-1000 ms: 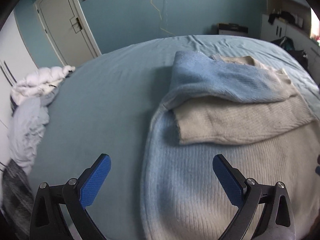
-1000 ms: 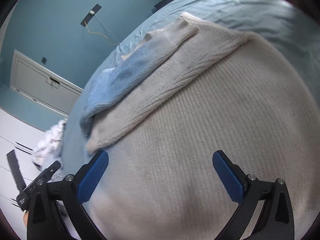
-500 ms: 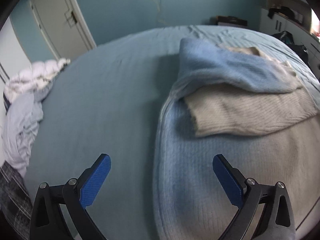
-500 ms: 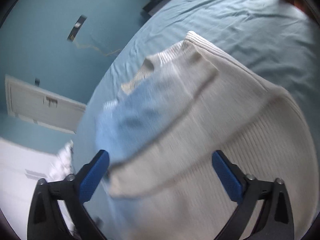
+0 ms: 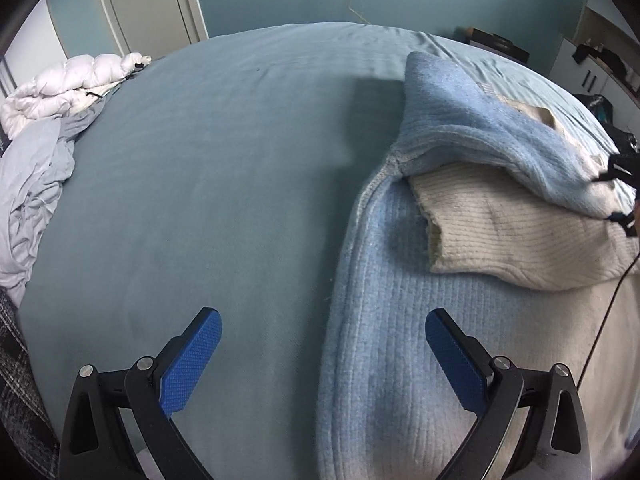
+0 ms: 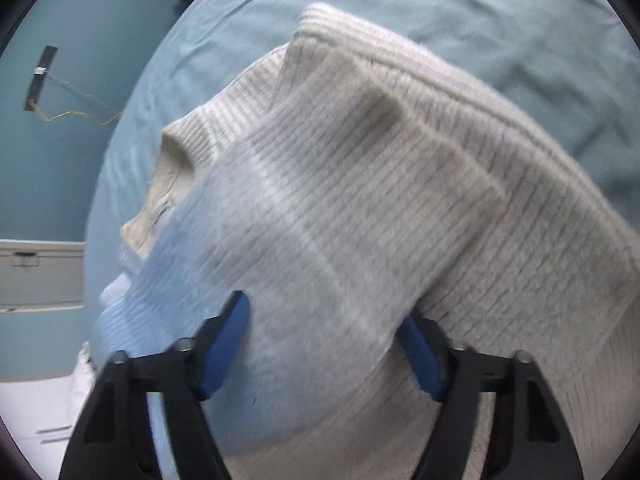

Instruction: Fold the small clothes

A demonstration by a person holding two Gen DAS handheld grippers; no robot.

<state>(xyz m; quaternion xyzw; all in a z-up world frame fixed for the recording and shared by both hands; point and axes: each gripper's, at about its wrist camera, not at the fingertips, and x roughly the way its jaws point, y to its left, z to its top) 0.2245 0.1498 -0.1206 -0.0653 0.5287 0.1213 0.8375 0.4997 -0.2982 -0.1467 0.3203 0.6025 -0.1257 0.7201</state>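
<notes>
A knitted sweater, fading from blue to cream, lies flat on the teal bed sheet. Its sleeves are folded across the body: a blue one over a cream one. My left gripper hangs open above the sweater's left edge, nothing between its pads. My right gripper is closing, with the folded sleeve bunched between its blue pads and touching both. In the left wrist view the right gripper shows at the far right edge, on that sleeve.
A white puffer jacket and crumpled pale-blue bedding lie at the bed's left edge, with plaid cloth below them. A door stands behind. White cabinets are at the far right.
My right gripper swept across the sweater to the folded sleeve and its jaws narrowed from wide open onto it. My left gripper slid left, to the sweater's left edge, still open.
</notes>
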